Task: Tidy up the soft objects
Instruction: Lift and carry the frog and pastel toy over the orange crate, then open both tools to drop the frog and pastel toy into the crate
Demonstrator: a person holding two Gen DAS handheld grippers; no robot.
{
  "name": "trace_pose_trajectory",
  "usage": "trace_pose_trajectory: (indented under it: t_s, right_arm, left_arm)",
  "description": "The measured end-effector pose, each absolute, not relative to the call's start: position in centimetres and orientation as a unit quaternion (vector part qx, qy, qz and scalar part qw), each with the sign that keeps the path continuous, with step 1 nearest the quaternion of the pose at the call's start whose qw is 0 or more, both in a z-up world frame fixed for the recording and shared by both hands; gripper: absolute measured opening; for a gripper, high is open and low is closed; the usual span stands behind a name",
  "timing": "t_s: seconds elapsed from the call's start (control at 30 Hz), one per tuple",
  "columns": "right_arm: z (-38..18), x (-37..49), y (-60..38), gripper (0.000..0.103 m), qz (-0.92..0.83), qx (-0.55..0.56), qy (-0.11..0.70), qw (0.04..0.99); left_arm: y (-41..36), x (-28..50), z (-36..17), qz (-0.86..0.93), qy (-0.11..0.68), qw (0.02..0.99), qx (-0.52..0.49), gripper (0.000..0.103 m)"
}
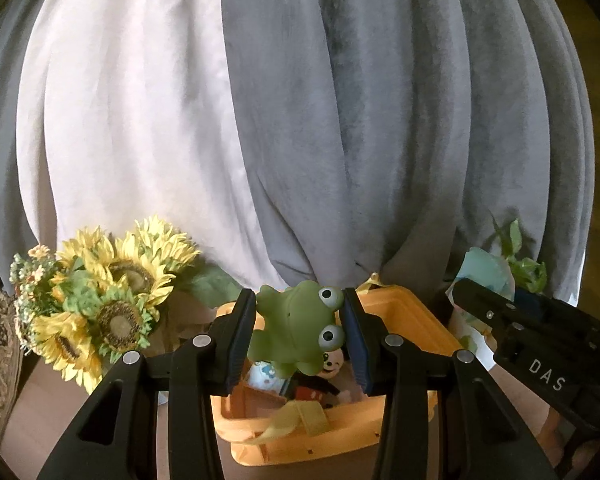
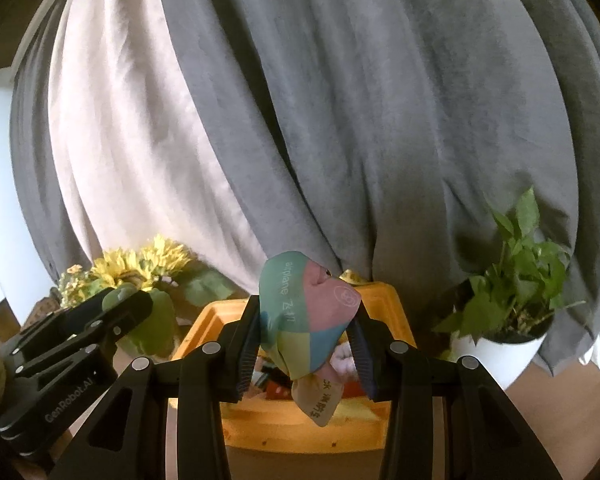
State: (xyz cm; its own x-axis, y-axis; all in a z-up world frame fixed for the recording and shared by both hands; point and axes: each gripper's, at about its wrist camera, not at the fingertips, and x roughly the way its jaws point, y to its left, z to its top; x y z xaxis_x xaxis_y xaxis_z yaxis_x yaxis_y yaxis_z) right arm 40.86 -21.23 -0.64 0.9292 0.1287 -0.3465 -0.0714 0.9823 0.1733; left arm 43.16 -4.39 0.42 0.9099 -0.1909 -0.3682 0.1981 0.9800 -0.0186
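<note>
Holding frog toy (image 1: pixel 296 326) in your left gripper (image 1: pixel 300 336), lower centre | right gripper (image 2: pixel 306 336) jaws clamp cloth book (image 2: pixel 306 320) | both squashy, light; grip mid-body over orange bin (image 1: pixel 400 304).

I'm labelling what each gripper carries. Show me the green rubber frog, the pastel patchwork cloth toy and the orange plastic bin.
green rubber frog (image 1: pixel 296 328): left wrist view, its belly.
pastel patchwork cloth toy (image 2: pixel 300 320): right wrist view, its middle panels.
orange plastic bin (image 1: pixel 412 312): left wrist view, far right rim.
</note>
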Motion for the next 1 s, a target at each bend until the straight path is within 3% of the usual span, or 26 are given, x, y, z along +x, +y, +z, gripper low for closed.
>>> trace_pose_trajectory:
  t_s: [0.47,1.0]
  right_arm:
    - [-3.5,46.7,-21.5,0.042,0.041,0.066,0.227,0.971]
    - [-9.2,52.5,-21.3,0.043,0.044,0.054,0.354,0.933]
  left_arm:
    - [-5.1,48.8,-2.3,-0.106,0.225,0.968,0.014,0.042]
    - [-6.3,54.2,-8.0,-0.120,0.319,0.939,0.040,0.043]
